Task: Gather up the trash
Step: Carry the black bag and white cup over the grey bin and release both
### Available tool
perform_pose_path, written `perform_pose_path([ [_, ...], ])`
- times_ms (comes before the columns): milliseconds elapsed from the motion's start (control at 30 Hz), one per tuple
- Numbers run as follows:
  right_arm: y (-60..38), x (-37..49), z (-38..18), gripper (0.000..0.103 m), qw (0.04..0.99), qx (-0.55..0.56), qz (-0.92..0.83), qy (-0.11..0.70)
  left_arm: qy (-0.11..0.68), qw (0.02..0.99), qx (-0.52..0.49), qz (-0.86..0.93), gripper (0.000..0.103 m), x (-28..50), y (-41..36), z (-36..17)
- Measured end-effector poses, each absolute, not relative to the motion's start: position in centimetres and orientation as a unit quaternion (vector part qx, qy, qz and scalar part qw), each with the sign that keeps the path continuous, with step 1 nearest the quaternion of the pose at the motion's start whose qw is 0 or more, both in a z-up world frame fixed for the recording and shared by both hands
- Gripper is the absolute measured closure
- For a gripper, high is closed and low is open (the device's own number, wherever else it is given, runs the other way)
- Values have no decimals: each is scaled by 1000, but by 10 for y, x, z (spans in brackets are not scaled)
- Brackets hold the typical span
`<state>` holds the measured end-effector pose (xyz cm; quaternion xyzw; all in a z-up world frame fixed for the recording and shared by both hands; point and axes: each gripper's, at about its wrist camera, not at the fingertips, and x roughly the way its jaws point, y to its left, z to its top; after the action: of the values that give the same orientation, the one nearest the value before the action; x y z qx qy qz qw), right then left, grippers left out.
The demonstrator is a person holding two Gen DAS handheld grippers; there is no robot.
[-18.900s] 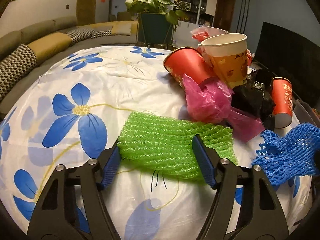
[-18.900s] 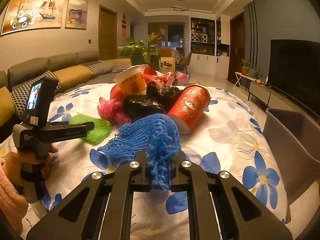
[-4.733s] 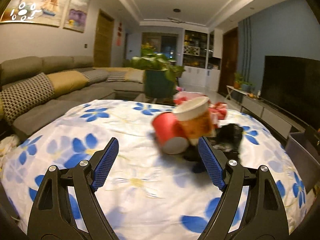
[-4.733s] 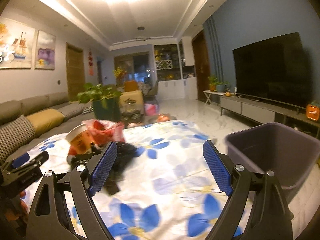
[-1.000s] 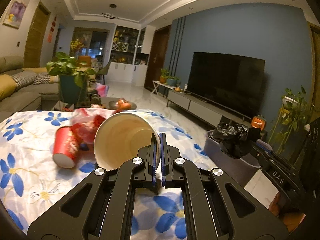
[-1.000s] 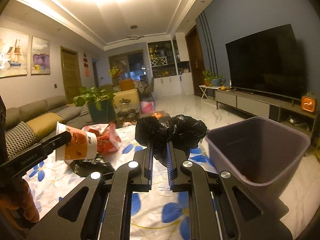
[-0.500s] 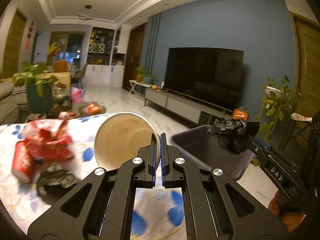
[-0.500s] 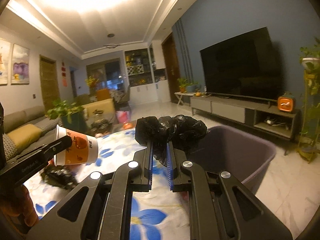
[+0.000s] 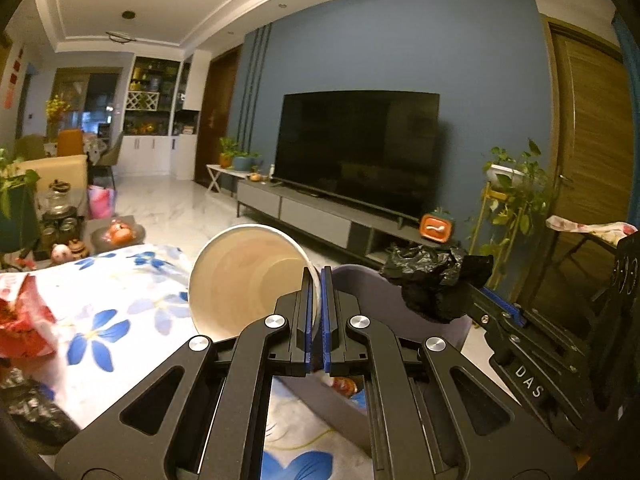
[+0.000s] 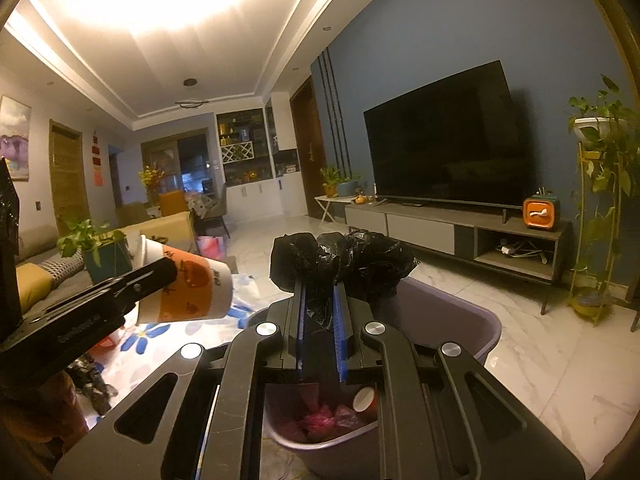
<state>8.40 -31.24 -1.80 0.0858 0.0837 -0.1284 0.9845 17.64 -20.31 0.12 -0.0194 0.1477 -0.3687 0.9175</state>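
My left gripper [image 9: 316,312] is clenched on the rim of a paper cup [image 9: 248,276], and my right gripper [image 10: 320,320] pinches a crumpled black bag [image 10: 344,264]. Both hang over the purple bin [image 10: 452,312], beside the flowered table [image 9: 120,300].

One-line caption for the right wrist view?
Right gripper holds black bag above purple bin; left gripper's paper cup alongside.

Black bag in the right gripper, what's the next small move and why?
Probably open the right gripper and let the black bag drop. Its jaws are clamped on the bag directly above the open purple bin, which already holds pink plastic and a red cup. The left gripper with the paper cup can follow.
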Motion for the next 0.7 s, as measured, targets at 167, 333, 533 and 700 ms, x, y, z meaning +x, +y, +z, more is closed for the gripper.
perform_pose_path([
  [167,-321,86,-20,90,983,87,-138,83,156,912,-17,-379,100,183,-219,-6],
  [333,-326,88,-22,90,982,85,-143,85,167,907,-18,-387,100,190,-235,-12],
  [533,-330,90,-25,90,981,90,-147,86,175,904,-15,-391,100,198,-241,-19],
  [700,-330,91,-27,90,981,92,-148,87,180,901,-15,-396,100,202,-245,-23],
])
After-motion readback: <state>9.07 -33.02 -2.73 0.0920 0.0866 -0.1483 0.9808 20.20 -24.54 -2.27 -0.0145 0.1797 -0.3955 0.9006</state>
